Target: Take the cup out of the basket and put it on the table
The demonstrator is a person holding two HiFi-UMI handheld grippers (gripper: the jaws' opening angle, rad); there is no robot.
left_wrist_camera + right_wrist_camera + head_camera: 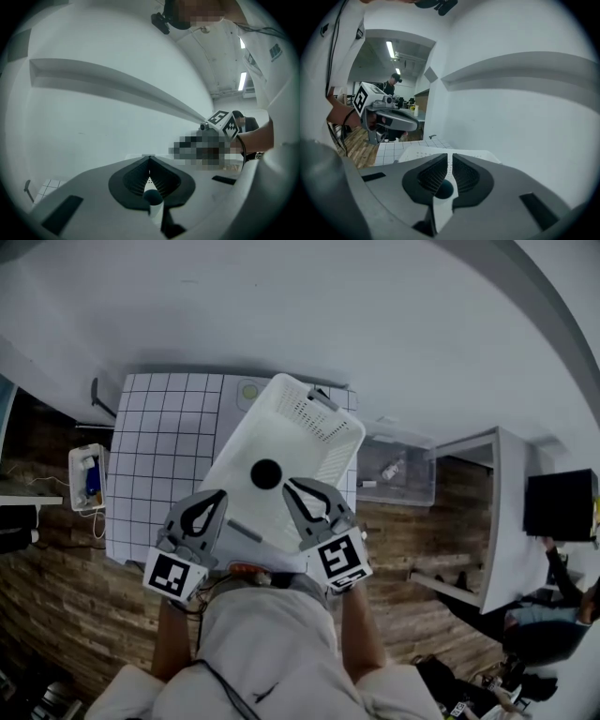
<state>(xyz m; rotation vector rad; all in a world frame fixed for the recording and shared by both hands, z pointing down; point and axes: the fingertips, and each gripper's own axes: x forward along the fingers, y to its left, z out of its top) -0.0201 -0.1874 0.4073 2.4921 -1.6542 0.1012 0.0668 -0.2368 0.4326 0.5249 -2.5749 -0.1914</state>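
At the near rim of the basket, left gripper and right gripper are both closed and empty, cup on the basket floor just beyond their tips; risk: closed jaws would knock it over unless opened first.

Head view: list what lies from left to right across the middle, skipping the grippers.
From the left: small white tray holding something blue → white basket → clear plastic box → black screen.
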